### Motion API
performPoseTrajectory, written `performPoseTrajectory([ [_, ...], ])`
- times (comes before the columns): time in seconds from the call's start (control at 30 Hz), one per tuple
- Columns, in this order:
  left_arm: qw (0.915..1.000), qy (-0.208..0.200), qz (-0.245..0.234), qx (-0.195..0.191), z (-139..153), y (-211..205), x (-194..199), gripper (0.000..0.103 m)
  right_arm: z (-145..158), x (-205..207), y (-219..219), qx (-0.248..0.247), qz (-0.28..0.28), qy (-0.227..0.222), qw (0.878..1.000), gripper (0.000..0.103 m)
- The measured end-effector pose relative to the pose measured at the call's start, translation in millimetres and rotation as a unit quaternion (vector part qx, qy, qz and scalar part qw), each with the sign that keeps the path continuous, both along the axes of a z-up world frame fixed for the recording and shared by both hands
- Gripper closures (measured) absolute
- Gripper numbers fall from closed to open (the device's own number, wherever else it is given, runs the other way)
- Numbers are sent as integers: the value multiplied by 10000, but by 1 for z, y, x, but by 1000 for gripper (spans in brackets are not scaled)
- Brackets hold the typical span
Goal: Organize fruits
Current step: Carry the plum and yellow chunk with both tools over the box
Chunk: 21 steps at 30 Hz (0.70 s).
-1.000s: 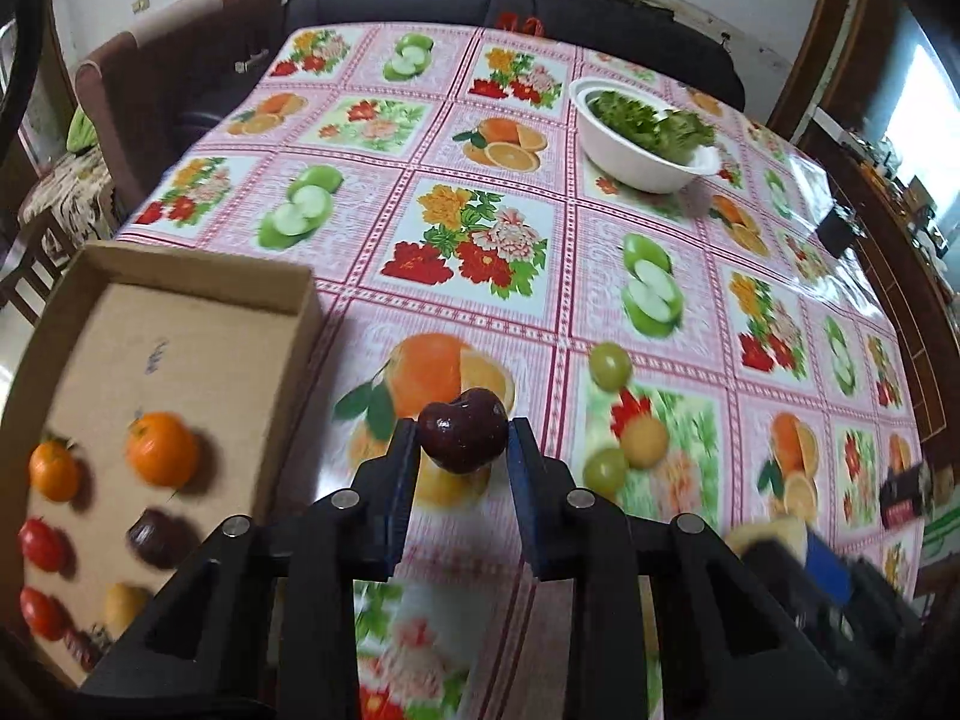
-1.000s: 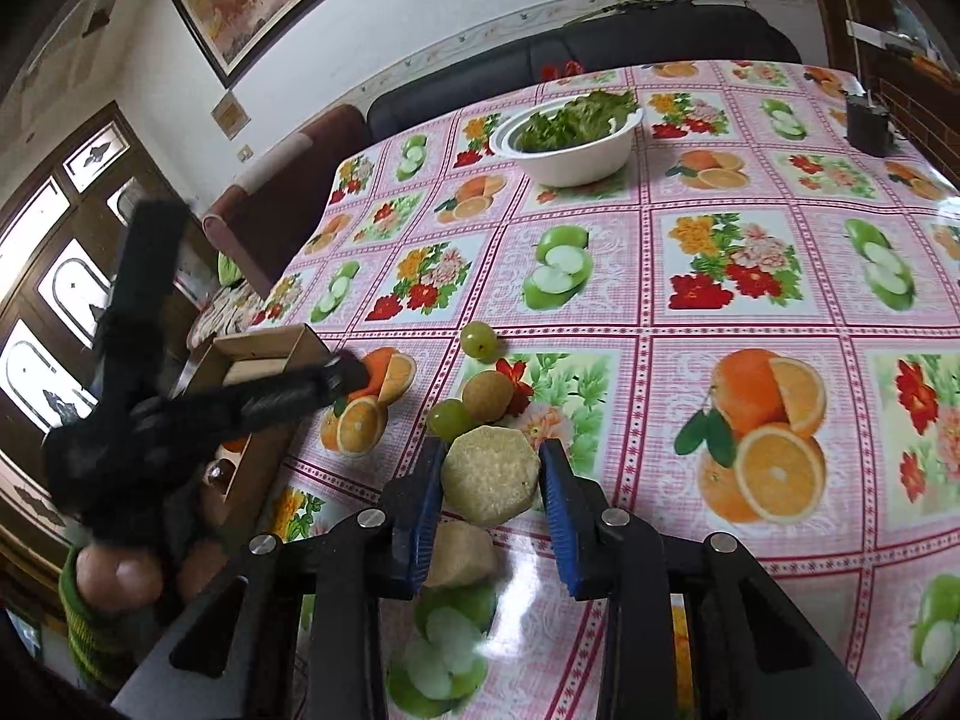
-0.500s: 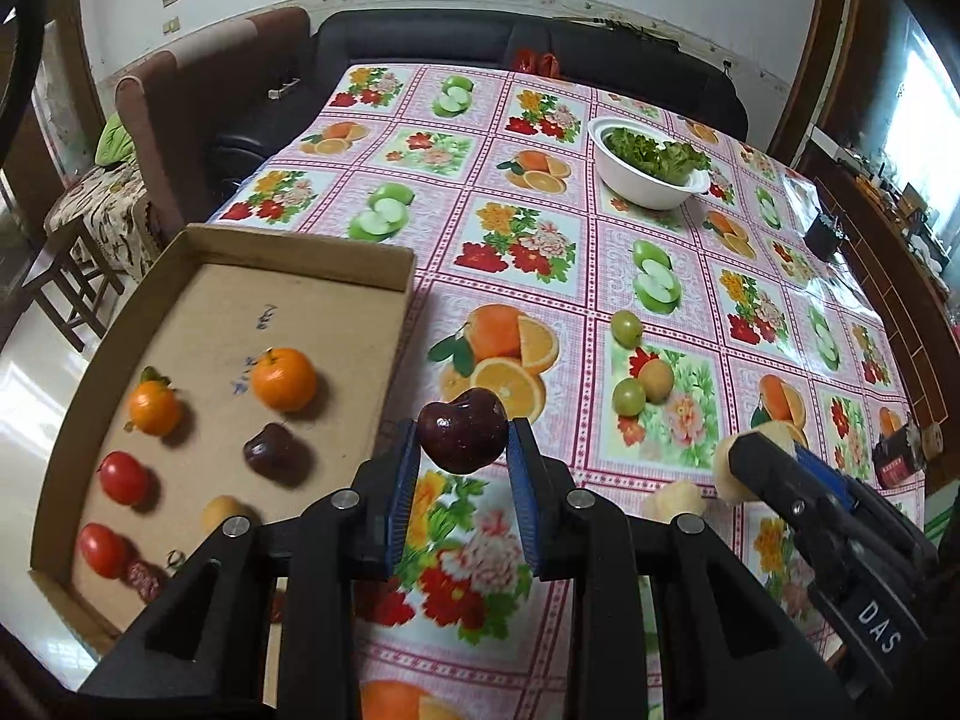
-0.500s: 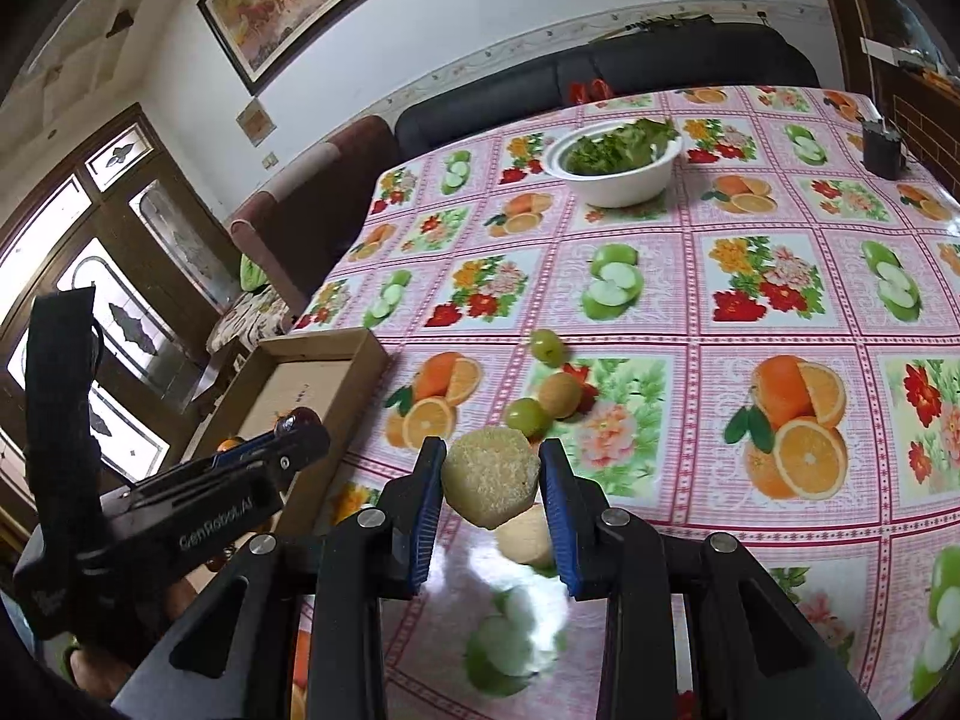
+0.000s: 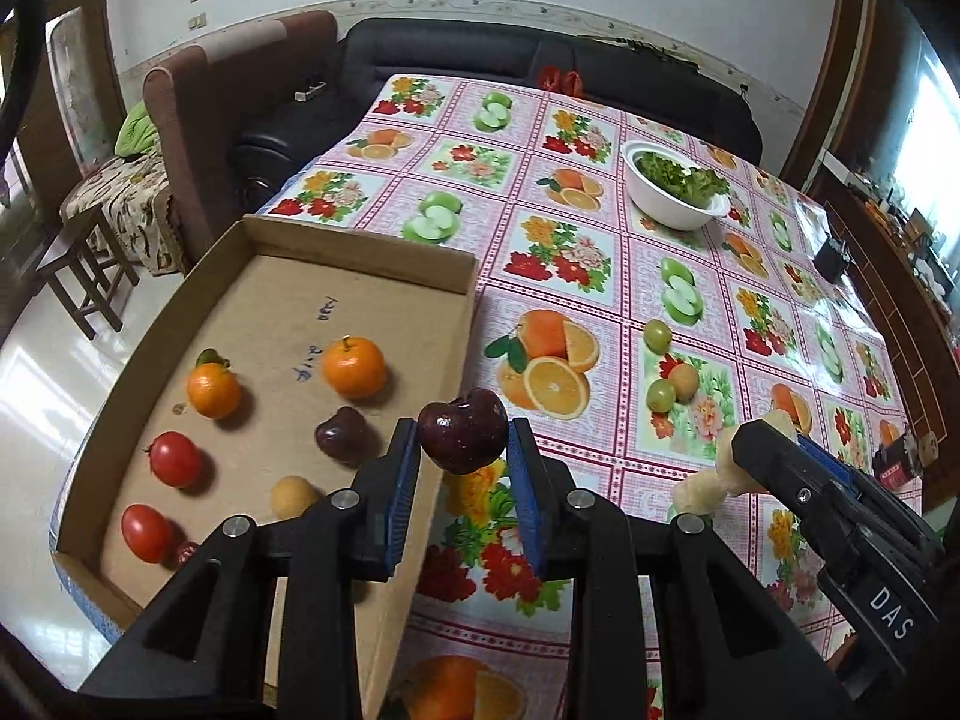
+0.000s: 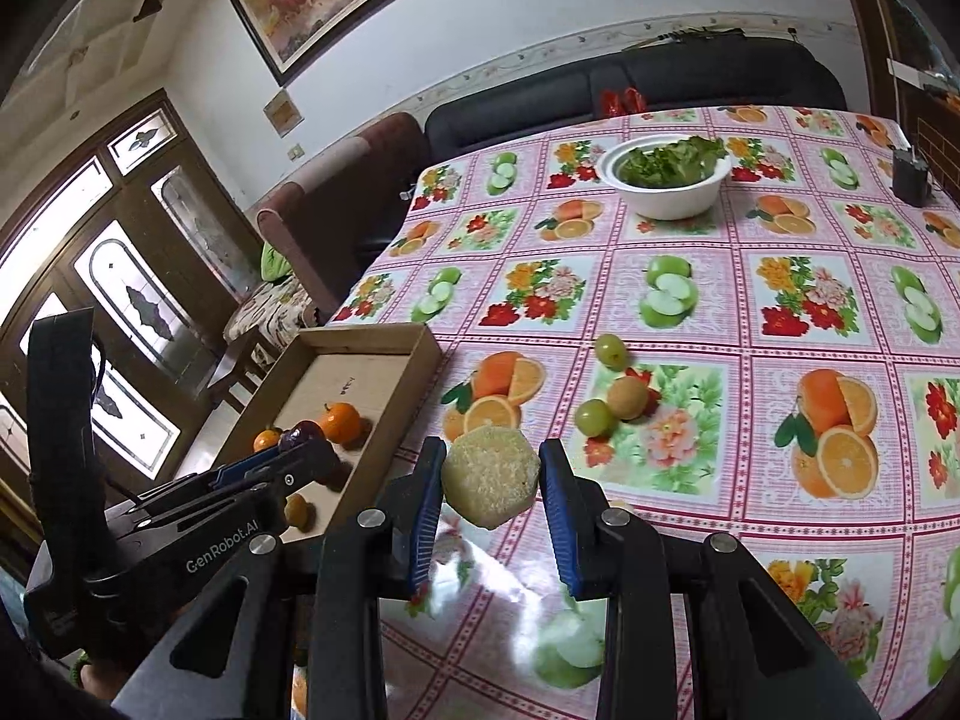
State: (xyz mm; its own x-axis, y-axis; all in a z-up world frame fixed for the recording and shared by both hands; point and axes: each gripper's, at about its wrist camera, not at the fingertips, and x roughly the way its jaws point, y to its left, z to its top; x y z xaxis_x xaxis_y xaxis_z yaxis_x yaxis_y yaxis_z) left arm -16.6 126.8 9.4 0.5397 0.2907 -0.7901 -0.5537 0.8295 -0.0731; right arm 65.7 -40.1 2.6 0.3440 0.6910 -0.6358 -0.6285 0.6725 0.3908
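Observation:
My left gripper [image 5: 462, 450] is shut on a dark red cherry [image 5: 463, 433], held above the right wall of the cardboard tray [image 5: 360, 252]. The tray holds two oranges [image 5: 353, 366], two tomatoes [image 5: 174, 459], a dark cherry [image 5: 343, 433] and a small yellow fruit [image 5: 294, 497]. My right gripper [image 6: 489, 480] is shut on a pale yellow peeled fruit chunk [image 6: 489, 475], above the table right of the tray [image 6: 366, 339]. Two green grapes [image 6: 611, 351] and a brown fruit [image 6: 627, 397] lie on the tablecloth ahead. Another pale chunk [image 5: 696, 495] lies on the table.
A white bowl of greens [image 6: 666, 180] stands at the far middle of the table. A small black object [image 6: 911, 177] sits at the far right edge. A brown armchair [image 5: 240, 102] and a dark sofa [image 5: 540, 60] border the table's far side; a stool [image 5: 78, 270] stands left.
Both grippers have risen and drawn back with their fruit. The left gripper has moved left, so the cherry is now over the tray's right wall.

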Motion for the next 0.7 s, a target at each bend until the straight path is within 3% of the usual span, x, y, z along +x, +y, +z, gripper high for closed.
performPoseTrajectory([
  [0.7,9991,-30,368,-209,-6,41,-22,76,5,-18,41,-126,404,-122,9990,71],
])
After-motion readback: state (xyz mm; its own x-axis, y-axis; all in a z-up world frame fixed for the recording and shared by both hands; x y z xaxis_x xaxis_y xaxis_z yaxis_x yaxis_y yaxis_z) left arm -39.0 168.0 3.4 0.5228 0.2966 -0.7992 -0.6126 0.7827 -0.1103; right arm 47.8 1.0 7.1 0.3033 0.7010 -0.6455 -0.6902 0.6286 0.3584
